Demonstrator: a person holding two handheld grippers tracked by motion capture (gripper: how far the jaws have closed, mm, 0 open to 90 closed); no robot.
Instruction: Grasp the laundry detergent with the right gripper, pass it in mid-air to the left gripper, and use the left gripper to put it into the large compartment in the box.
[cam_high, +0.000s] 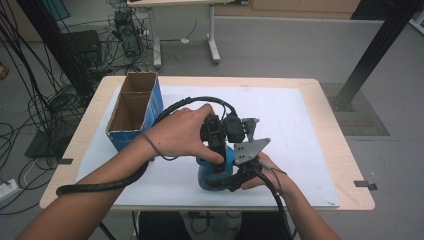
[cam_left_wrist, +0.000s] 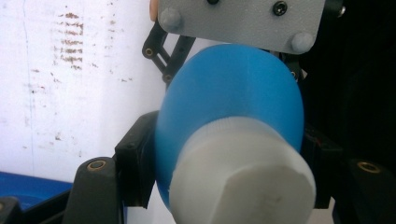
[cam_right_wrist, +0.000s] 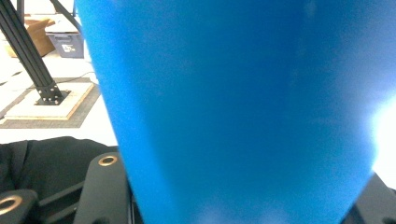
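Nearest the person, at the front edge of the white table mat (cam_high: 300, 130), both grippers meet on one thing: a blue plastic bottle with a white screw cap (cam_left_wrist: 233, 112). The left gripper (cam_high: 216, 150) comes down on it from above, and its black jaws are closed on the bottle's shoulder just behind the cap. The right gripper (cam_high: 240, 177) comes in from the person's side and seems clamped on the blue body, though its jaw tips are hidden, so that grip is a judgement. The bottle's long axis runs from the right gripper toward the left gripper's camera, cap end leading; any twist or pull should turn on that line. The left gripper view gives cap and neck; the right gripper view gives the smooth blue wall at close range. Farther off, left of the bottle, stands an open blue-sided cardboard box (cam_high: 134, 107).
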